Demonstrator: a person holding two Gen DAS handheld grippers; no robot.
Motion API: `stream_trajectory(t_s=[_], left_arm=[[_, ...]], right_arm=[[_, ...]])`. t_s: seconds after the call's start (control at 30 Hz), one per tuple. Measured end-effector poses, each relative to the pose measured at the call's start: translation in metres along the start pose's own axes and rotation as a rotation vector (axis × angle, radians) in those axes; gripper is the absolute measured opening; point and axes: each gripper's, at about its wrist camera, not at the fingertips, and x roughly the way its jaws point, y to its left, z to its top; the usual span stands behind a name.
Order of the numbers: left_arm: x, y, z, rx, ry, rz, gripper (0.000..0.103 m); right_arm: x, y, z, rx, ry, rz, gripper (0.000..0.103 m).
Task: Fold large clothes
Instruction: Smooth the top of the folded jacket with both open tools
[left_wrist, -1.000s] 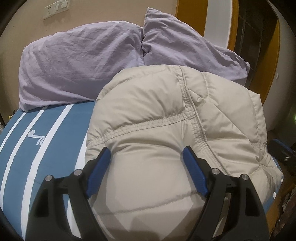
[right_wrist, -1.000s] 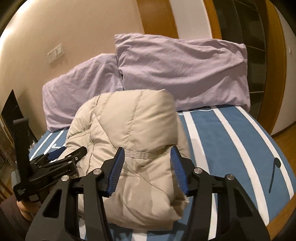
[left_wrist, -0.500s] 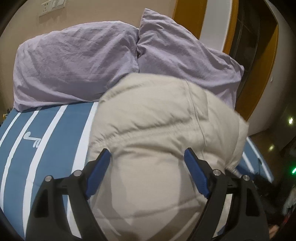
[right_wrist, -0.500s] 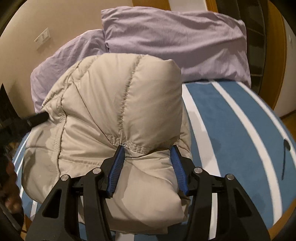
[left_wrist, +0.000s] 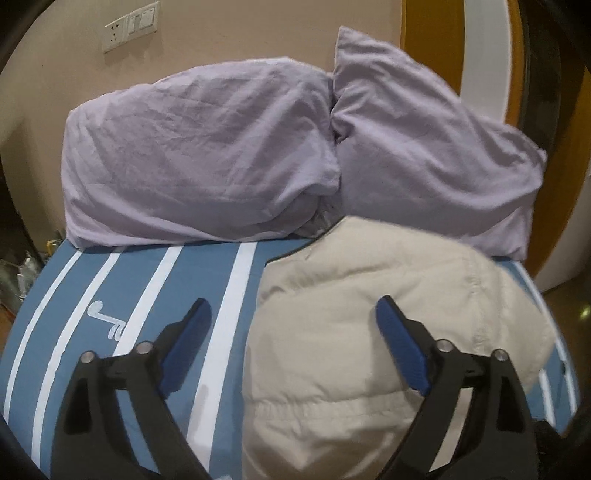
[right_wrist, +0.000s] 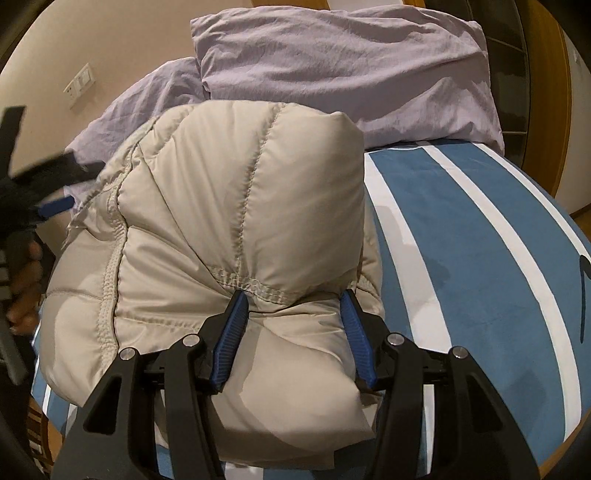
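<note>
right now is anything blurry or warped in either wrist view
Left wrist view: the beige jacket is smeared by motion blur, while the pillows stay fairly sharp. Right wrist view: the jacket is crisp, the left gripper blurs at the edge. Both bend the bedsheet stripes, fisheye style.

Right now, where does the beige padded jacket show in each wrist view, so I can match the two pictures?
Left wrist view: the jacket fills the lower right, lying on the striped blue bedcover.
Right wrist view: the jacket fills the centre and left, a fold of it between the right tool pads.
Shared landmark: the two lilac pillows behind the jacket against the wall.
</note>
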Motion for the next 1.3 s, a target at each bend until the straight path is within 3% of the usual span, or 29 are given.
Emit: stream_trajectory(t_s=[0.03, 0.07, 0.13, 0.43, 0.83, 0.97, 1.07, 1.3], left_arm=[[0.008, -0.005, -0.007, 0.019, 0.004, 0.030, 0.092], [0.013, -0.008, -0.011, 0.038, -0.002, 0.060, 0.092], [0.020, -0.014, -0.020, 0.074, -0.021, 0.112, 0.092], [0.035, -0.018, -0.028, 0.071, -0.005, 0.097, 0.093], [0.045, -0.021, -0.031, 0.069, 0.010, 0.069, 0.093], [0.044, -0.021, -0.032, 0.066, 0.000, 0.066, 0.093], [0.043, -0.019, -0.032, 0.054, -0.008, 0.049, 0.093], [0.039, -0.022, -0.033, 0.050, -0.034, 0.052, 0.093]], right_arm=[[-0.002, 0.000, 0.001, -0.003, -0.006, -0.005, 0.058], [-0.004, 0.001, 0.003, -0.008, -0.016, -0.027, 0.069], [-0.010, 0.002, 0.007, -0.020, -0.028, -0.050, 0.071], [-0.030, 0.009, 0.051, -0.025, -0.096, -0.031, 0.072], [0.010, 0.047, 0.119, -0.068, -0.170, -0.076, 0.073], [0.035, 0.041, 0.124, -0.062, -0.124, -0.139, 0.073], [0.054, 0.027, 0.116, -0.018, -0.077, -0.136, 0.073], [0.077, 0.019, 0.101, -0.006, -0.050, -0.188, 0.075]])
